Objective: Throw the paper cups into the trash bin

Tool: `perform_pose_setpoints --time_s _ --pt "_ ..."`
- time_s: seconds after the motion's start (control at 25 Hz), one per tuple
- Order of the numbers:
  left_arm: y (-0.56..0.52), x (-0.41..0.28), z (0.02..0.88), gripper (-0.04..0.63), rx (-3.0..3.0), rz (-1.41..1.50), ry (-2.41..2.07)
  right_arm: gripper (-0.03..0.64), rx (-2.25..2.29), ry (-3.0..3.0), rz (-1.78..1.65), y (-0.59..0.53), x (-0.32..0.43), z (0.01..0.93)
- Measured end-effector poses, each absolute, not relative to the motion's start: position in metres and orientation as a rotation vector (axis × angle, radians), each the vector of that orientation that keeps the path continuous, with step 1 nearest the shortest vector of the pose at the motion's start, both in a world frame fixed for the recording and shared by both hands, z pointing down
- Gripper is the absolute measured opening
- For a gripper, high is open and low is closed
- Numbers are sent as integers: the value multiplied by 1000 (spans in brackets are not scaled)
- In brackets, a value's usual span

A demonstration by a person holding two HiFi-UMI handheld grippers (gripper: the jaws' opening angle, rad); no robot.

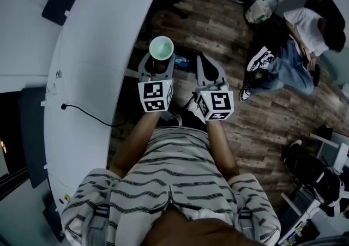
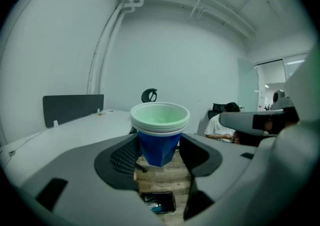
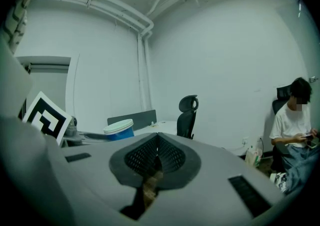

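Left gripper (image 2: 159, 156) clamped wide on stacked paper cups (image 2: 160, 125), blue sides, white rims, upright. Right gripper (image 3: 156, 159) pinched closed, nothing in it. Dark trash bin (image 2: 159, 203) (pretty sure) down on wood floor just past cups, beside white table (image 1: 92, 48). Carry step, basically. Next: line up over bin mouth, spread jaws, drop.

The white desk (image 1: 98, 37) bounds the space left of the jaws of the left gripper (image 1: 159, 64). Ahead of both jaw pairs, wooden floor (image 1: 218, 27) lies open. A seated person (image 1: 294, 48) obstructs the far right.
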State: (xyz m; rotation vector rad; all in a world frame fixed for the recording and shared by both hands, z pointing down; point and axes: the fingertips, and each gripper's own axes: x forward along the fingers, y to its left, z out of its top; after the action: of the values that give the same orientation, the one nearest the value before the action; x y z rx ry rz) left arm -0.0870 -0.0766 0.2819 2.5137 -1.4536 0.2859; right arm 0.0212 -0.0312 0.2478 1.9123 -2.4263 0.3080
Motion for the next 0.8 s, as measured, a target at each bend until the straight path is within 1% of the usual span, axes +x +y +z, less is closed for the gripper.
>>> perform_pose_setpoints --time_s 0.28,0.8 --pt "-73 -42 286 272 2558 312 -1375 17 1978 -2370 353 -28 60 260" --pt "-78 8 305 272 2568 380 -1312 17 2008 -2321 438 -36 101 287"
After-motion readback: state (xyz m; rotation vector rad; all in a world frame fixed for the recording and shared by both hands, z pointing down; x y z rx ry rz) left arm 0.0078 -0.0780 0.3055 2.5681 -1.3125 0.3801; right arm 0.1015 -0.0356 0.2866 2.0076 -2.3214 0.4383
